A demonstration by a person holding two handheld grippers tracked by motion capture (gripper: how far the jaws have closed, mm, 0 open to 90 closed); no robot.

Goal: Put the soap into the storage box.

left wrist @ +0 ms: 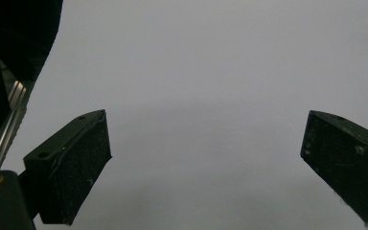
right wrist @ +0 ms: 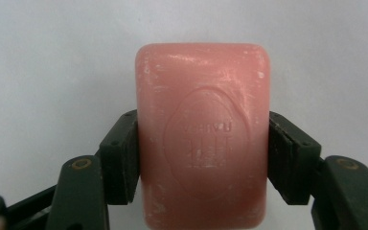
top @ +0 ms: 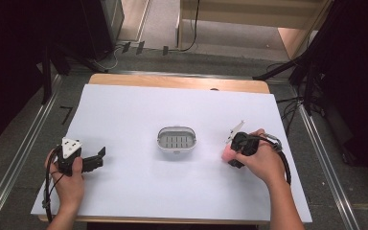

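A pink bar of soap point(right wrist: 203, 134) with an oval stamp on its face sits between both jaws of my right gripper point(right wrist: 203, 158), which is shut on its long sides. In the high view that gripper point(top: 235, 149) is right of centre, with the soap point(top: 227, 153) peeking out pink at its tip. A grey-white oval soap dish point(top: 176, 139) with a slotted floor stands at the middle of the white sheet, left of the soap. My left gripper point(top: 96, 157) rests low at the left, open, jaws wide apart over bare white sheet point(left wrist: 206, 158).
A white sheet point(top: 139, 182) covers the wooden table point(top: 172, 81). Metal rails point(top: 24, 143) run along both sides on the floor, with cables and dark stands behind the far edge.
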